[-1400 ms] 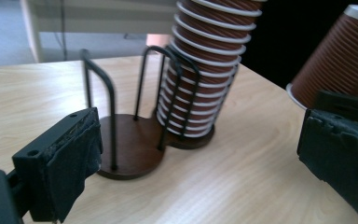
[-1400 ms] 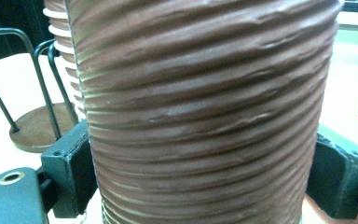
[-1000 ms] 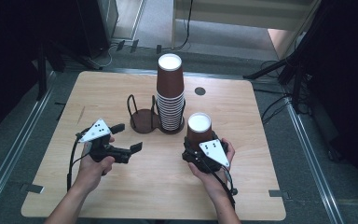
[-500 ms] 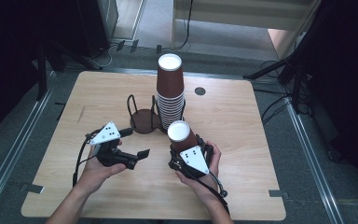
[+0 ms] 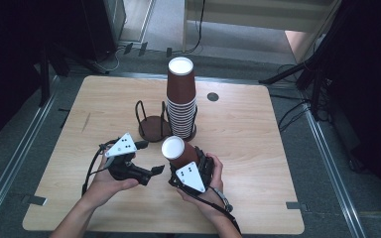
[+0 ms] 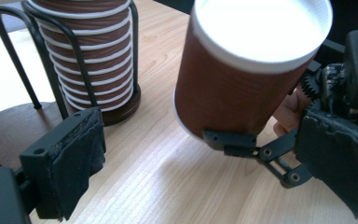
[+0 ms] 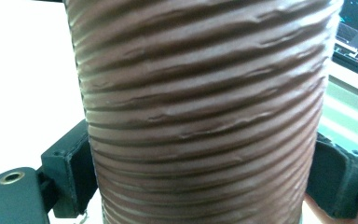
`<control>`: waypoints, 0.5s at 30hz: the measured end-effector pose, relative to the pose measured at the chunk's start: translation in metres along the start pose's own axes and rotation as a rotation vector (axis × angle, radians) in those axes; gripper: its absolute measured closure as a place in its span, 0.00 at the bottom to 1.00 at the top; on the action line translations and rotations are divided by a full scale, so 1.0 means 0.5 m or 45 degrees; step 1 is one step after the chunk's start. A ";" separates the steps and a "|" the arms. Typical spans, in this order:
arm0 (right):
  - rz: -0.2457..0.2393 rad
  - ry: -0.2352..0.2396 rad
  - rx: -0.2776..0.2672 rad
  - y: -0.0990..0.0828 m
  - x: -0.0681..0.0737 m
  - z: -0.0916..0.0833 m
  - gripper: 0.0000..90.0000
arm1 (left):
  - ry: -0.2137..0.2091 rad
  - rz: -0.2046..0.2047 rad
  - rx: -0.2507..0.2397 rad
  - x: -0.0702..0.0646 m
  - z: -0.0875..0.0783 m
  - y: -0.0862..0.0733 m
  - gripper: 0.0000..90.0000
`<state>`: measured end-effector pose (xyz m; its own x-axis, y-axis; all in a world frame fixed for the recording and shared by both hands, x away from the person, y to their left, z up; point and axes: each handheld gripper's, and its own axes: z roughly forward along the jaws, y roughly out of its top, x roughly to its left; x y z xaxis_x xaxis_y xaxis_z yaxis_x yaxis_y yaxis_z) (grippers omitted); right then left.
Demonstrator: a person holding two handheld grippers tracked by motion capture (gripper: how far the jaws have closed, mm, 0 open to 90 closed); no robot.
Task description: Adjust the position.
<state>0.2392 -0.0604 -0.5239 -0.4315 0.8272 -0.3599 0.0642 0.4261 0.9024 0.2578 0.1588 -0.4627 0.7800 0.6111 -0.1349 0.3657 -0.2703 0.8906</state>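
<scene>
From above, the right gripper [image 5: 181, 166] pinches a brown cup [image 5: 177, 152] low in the middle of the desk [image 5: 258, 148].

In the left gripper view, the left gripper [image 6: 205, 154] is spread, closing a little, nothing between; the cup sits upper right.

In the right gripper view, pads [image 7: 72, 163] squeeze the cup's ribbed sides.

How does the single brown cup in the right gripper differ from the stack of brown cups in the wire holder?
The single cup is held between the jaws of the right gripper and tilted; the stack of cups stands upright on the table inside its wire holder. The single cup is alone and short; the stack is many cups nested and much taller. Both are brown, ribbed, with the white end upward.
</scene>
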 end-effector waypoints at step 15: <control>-0.132 0.051 0.002 -0.015 0.029 0.010 0.13 | -0.037 0.028 0.050 -0.020 0.024 -0.008 0.07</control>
<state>0.2368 -0.0496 -0.5370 -0.4718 0.7634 -0.4412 0.0191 0.5091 0.8605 0.2548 0.1447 -0.4700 0.8023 0.5830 -0.1283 0.3675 -0.3129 0.8758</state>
